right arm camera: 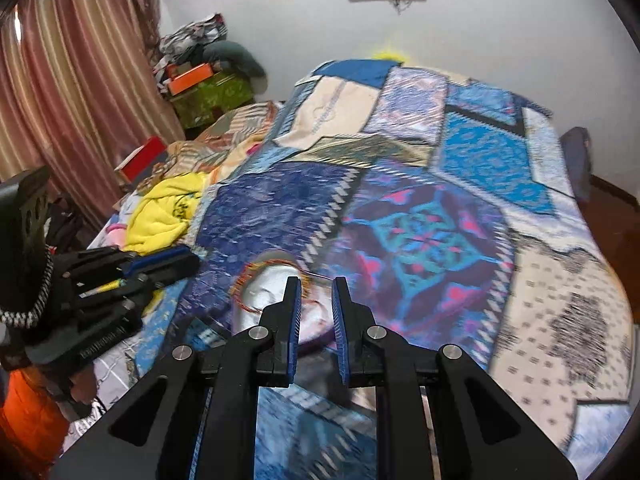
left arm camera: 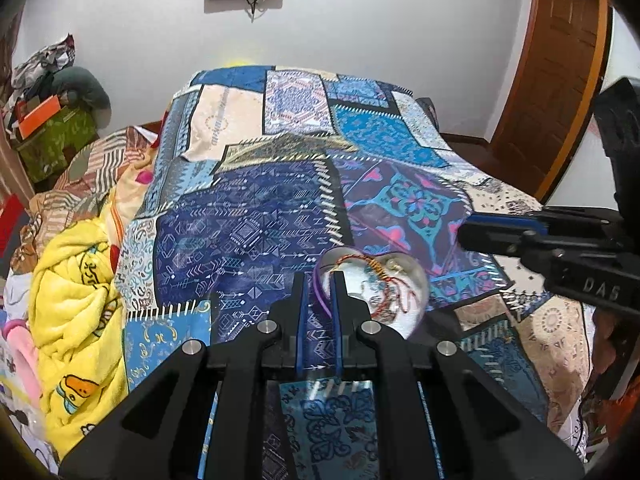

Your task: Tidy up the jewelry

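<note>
A clear heart-shaped dish lies on the patchwork bedspread and holds red and gold thread bracelets. My left gripper is nearly shut on a purple band at the dish's left rim. In the right wrist view the dish is blurred, with an orange bracelet on it. My right gripper is open and empty just above the dish's near right side. The right gripper also shows in the left wrist view, and the left gripper in the right wrist view.
A yellow blanket is heaped at the bed's left side. Boxes and clothes are piled in the far left corner. A wooden door stands at the right. Striped curtains hang on the left wall.
</note>
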